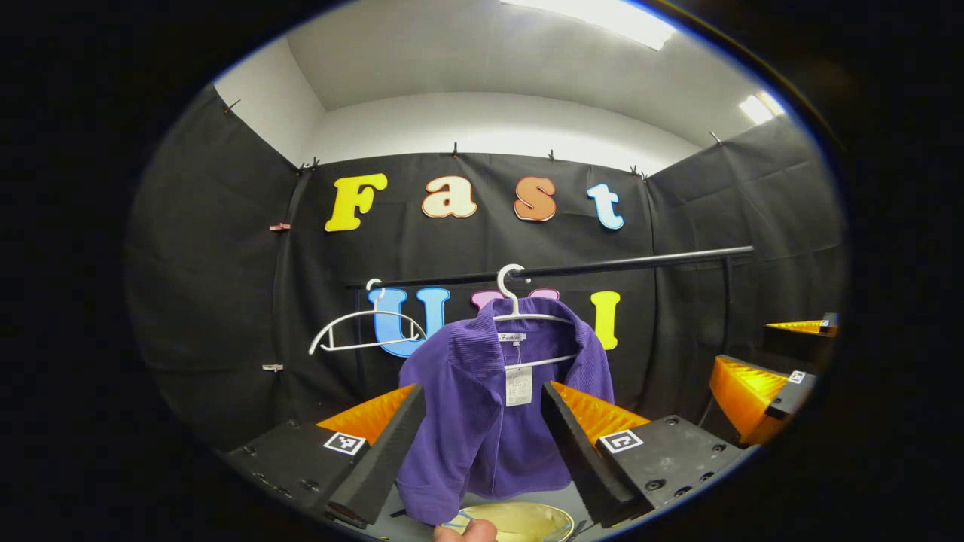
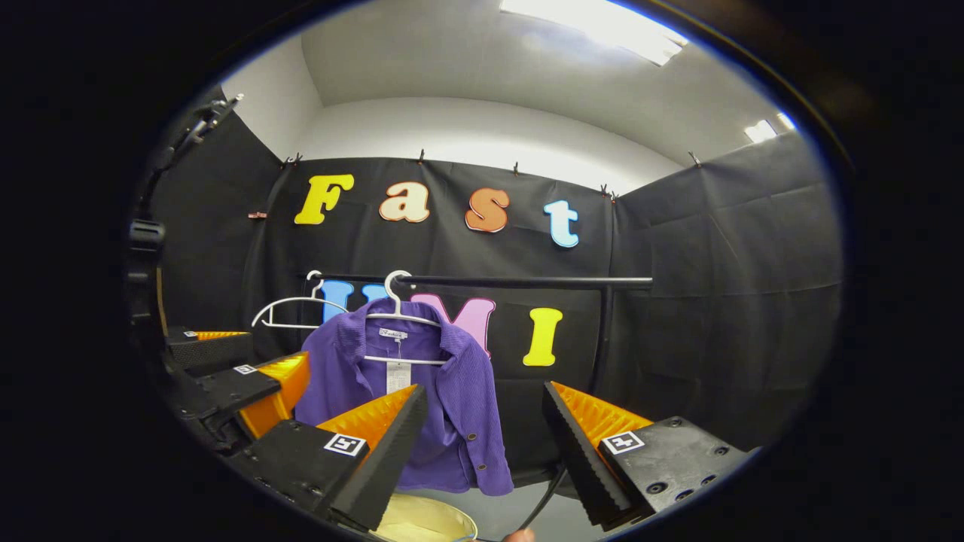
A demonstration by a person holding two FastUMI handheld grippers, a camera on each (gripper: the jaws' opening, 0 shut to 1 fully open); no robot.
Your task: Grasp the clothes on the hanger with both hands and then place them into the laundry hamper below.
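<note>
Open approach to the hung shirt, rail and hangers above

The left claw (image 1: 482, 444) stands with its fingers wide apart, the purple shirt (image 1: 482, 399) framed in the gap, nothing between them. The black rail (image 1: 602, 265) crosses above, carrying the shirt's white hanger (image 1: 520, 316) and an empty hanger (image 1: 361, 331) just beside it. The hamper (image 1: 520, 519) sits below the hem. The right claw (image 2: 482, 444), also spread, has bare air ahead.

A recording booth rather than a home — black cloth walls (image 2: 723, 286) pinned up under a white ceiling with strip lights (image 1: 602, 19), and a staged laundry corner: a dark rail (image 1: 572, 267) with white hangers (image 1: 361, 331) — a yellow hamper (image 1: 520, 521) below.
</note>
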